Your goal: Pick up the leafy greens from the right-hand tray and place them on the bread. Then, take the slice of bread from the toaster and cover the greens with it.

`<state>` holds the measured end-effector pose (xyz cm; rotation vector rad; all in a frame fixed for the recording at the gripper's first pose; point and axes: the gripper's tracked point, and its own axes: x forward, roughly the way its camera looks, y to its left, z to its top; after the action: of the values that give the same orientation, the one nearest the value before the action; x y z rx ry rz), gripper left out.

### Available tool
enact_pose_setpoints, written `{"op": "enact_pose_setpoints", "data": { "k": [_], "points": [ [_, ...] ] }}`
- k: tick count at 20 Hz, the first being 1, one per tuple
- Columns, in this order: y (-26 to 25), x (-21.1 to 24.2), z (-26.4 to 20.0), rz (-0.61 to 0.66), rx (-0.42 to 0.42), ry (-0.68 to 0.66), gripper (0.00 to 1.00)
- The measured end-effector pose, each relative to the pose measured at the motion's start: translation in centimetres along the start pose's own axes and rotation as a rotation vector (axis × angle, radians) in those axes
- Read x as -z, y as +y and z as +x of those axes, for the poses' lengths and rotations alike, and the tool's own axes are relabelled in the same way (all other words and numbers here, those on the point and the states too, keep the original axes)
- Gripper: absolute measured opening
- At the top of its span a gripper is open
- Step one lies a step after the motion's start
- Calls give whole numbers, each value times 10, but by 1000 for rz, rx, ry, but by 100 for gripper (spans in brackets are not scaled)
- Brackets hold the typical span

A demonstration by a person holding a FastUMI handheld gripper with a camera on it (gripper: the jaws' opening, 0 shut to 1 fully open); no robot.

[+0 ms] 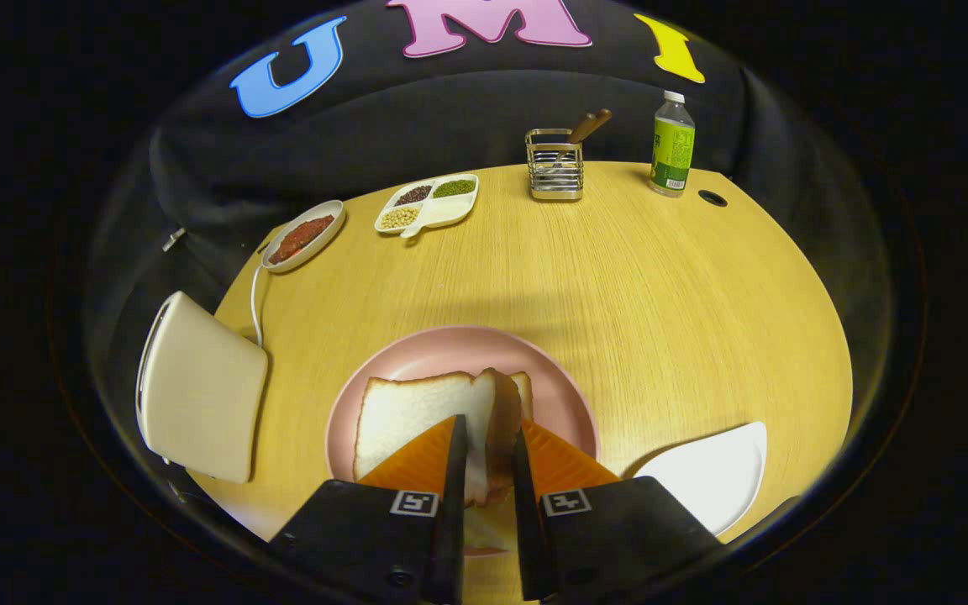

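Bread is the object of the step in hand: a slice is held on edge between the fingers of the hand-held gripper, above a second slice lying flat on the pink plate. From this it is judged that the second half of the task is under way, the toaster slice being brought over as the cover. No greens can be made out on the flat slice from this angle; whether they are hidden under the held slice and the fingers cannot be told.

Taken from largest to smallest: the table carries everything. On it, off to the left of the fingers, stands the cream toaster, its cord running back toward a small dish of red food. The pink plate lies just ahead of the fingers, and the white tray just right of it looks bare. Beyond are a divided dish of beans, a wire holder and a bottle.

The fingers are closed to a narrow gap, both pressing on the held slice. That slice stands upright, its broad faces turned toward the two fingers, its long axis running away from the camera, along the fingers, its crust edge pointing ahead.

The next move is judged to call for the slice to be turned flat, squared up with the lower slice, lowered until it rests there, and only then released.
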<state>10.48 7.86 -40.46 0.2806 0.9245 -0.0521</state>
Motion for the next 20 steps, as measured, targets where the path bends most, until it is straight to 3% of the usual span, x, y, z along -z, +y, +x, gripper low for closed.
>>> {"op": "enact_pose_setpoints", "data": {
  "k": [2,8,13,17,20],
  "points": [
    [-7,5,5,-26,28,14,49],
    [-15,4,4,-75,61,8,80],
    [-14,2,-1,-68,52,-1,83],
    [-18,-1,-11,-64,60,-16,100],
    [-22,-7,-25,-58,54,-43,100]
  ]
}}
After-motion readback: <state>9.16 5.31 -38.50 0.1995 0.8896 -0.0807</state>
